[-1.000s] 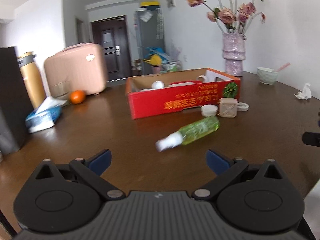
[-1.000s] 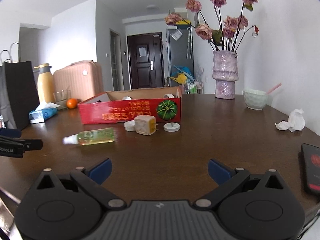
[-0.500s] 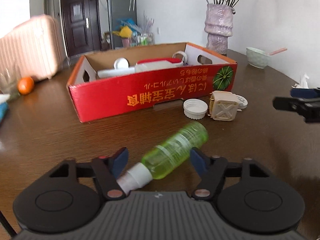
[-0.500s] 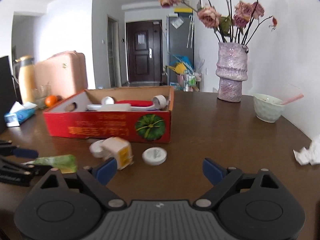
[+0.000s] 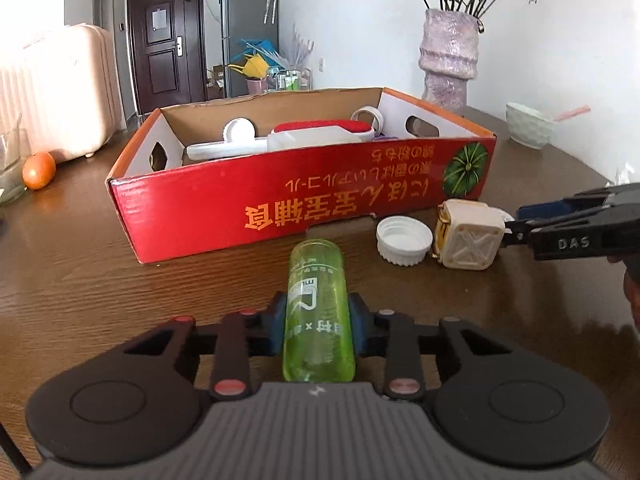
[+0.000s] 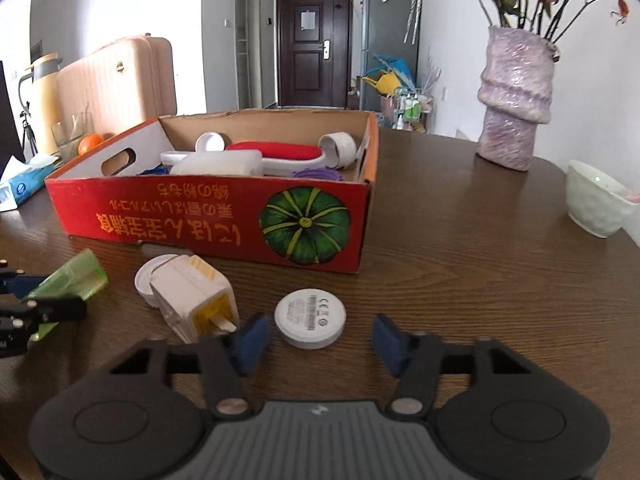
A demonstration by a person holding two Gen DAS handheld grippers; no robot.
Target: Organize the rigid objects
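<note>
The left gripper (image 5: 318, 330) was closing, its blue pads pressed on both sides of the green bottle (image 5: 318, 300), which lay on the table (image 5: 120, 280) in front of the red box (image 5: 280, 204). The right gripper (image 6: 316, 340) was closing too, its jaws still apart around the white disc (image 6: 310, 318), not touching it, just beside the plug adapter (image 6: 194, 296).

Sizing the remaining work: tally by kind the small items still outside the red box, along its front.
green bottle: 1
white screw cap: 1
plug adapter: 1
white round disc: 1
Total: 4
</note>
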